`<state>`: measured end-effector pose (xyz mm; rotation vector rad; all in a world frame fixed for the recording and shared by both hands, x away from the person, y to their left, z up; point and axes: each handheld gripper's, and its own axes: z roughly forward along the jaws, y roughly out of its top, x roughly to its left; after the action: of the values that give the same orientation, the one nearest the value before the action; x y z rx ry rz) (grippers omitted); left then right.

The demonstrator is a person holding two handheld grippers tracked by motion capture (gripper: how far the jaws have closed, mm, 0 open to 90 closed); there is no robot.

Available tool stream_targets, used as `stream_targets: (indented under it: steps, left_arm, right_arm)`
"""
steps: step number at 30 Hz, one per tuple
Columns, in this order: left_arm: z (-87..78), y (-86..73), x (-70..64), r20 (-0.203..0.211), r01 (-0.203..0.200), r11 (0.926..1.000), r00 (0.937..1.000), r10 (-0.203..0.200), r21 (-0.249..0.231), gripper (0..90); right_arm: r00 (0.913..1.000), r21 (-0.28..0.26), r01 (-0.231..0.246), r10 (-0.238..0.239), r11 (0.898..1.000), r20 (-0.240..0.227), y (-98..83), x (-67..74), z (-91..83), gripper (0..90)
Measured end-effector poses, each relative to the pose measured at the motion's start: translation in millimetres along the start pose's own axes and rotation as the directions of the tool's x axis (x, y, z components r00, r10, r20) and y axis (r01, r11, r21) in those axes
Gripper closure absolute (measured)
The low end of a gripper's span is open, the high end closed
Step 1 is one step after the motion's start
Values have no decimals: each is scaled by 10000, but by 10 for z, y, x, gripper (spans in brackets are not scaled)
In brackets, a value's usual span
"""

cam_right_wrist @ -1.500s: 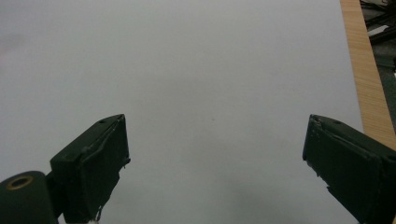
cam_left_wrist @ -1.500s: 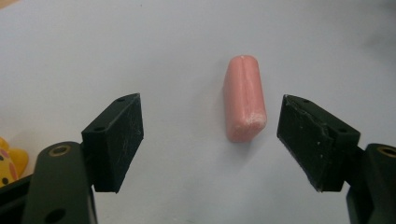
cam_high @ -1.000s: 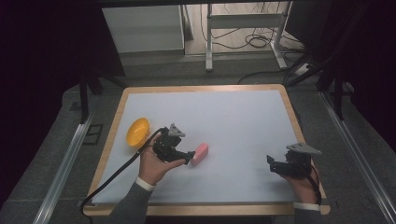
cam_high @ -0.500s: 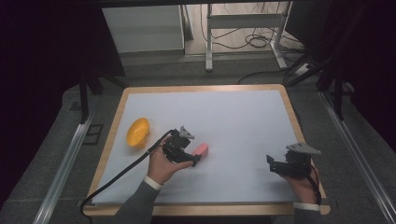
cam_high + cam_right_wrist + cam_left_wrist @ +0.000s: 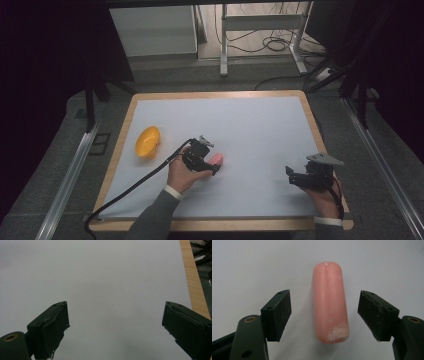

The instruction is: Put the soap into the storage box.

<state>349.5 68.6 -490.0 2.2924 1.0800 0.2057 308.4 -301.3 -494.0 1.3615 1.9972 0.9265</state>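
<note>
Left gripper closing, pads clear of sausage | right gripper spread | mat open

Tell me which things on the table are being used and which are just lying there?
In use: pink sausage, between the open, closing jaws of the left gripper.
Lying about: orange bowl; right gripper, open over bare table.

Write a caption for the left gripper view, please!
Open left gripper straddling a pink sausage on the white table, pads not touching it.
</note>
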Motion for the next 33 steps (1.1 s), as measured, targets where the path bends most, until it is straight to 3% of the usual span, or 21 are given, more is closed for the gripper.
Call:
stream_targets:
  steps: [20, 28, 33]
  left_arm:
    - [173, -10, -17, 290, 117, 9998, 9995, -122, 166, 332]
    - [239, -30, -35, 468, 83, 9997, 9989, -94, 225, 453]
    - [256, -38, -38, 234, 76, 9997, 9997, -82, 224, 537]
  right_arm:
    - [9999, 60, -85, 84, 9999, 99, -11, -25, 10, 68]
    - [9999, 5, -97, 97, 10000, 109, -9, -26, 7, 68]
    - [9999, 2, -102, 102, 9999, 108, -9, -28, 4, 68]
